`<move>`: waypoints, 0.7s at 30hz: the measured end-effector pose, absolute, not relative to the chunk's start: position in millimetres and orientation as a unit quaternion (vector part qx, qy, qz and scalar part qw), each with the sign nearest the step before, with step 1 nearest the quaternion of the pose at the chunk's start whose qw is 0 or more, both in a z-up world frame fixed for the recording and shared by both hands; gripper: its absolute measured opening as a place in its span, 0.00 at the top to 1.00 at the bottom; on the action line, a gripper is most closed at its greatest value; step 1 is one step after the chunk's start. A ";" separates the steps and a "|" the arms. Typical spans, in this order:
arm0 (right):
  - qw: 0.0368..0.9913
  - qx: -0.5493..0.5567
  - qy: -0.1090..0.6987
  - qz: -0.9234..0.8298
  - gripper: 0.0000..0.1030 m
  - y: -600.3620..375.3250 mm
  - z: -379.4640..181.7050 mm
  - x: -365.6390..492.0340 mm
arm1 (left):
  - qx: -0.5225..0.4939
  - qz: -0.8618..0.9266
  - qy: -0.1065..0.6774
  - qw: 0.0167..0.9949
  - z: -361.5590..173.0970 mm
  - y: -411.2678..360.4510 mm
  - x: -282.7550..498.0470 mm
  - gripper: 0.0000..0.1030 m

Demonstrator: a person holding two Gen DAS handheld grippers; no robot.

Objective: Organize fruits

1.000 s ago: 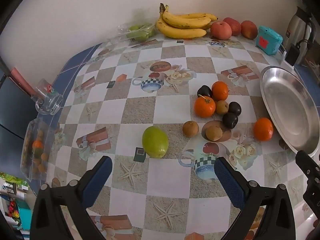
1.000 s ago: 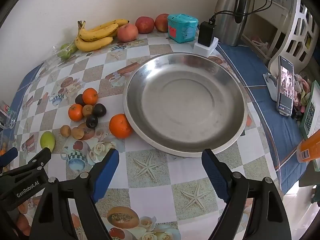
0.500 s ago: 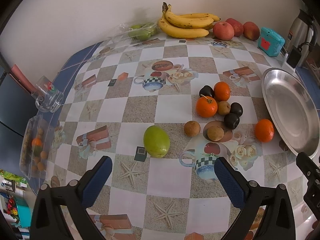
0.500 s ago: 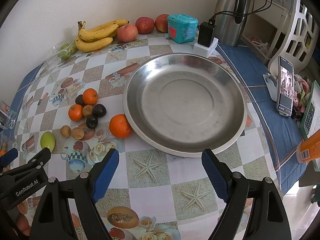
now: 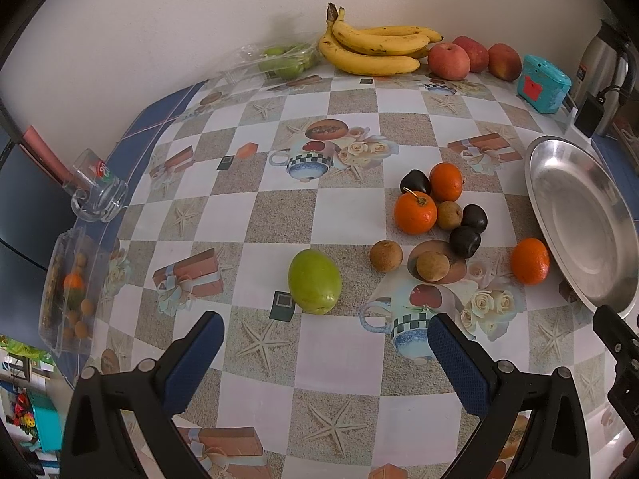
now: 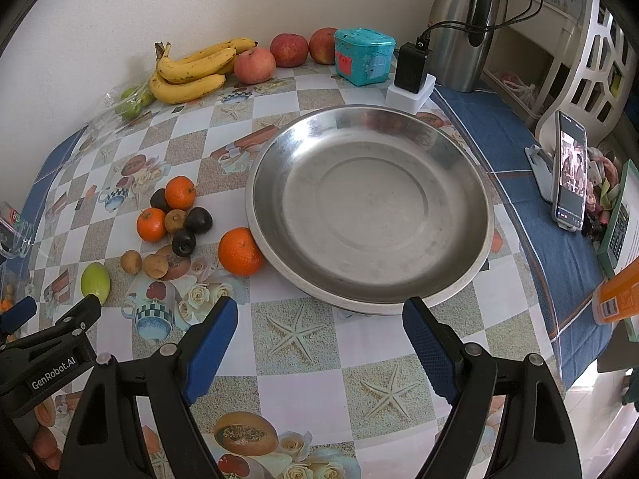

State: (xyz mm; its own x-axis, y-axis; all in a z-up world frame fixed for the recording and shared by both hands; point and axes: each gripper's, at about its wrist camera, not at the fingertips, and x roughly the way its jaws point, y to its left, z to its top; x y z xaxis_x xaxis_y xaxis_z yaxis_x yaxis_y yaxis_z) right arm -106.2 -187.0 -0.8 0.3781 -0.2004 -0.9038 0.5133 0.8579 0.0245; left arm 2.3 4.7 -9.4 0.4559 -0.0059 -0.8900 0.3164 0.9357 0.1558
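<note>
Both grippers are hanging open, empty; green fruit (image 5: 314, 281) is lying just ahead of left gripper (image 5: 325, 339), nearer than right gripper (image 6: 319, 323).

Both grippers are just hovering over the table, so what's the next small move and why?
Probably lower the open right gripper toward the lone orange beside the metal plate. The plate holds no fruit, both grippers hold nothing, and that orange lies nearest the plate.
</note>
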 end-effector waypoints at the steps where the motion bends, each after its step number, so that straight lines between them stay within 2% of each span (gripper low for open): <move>1: 0.816 0.152 0.513 -0.219 0.17 -187.1 -0.7 -106.3 | 0.151 -0.096 0.513 0.840 -9.3 4.9 2.3 0.00; 21: 0.815 0.153 0.514 -0.219 0.17 -187.1 -2.4 -106.5 | 0.151 -0.102 0.506 0.843 -7.4 2.6 1.7 0.00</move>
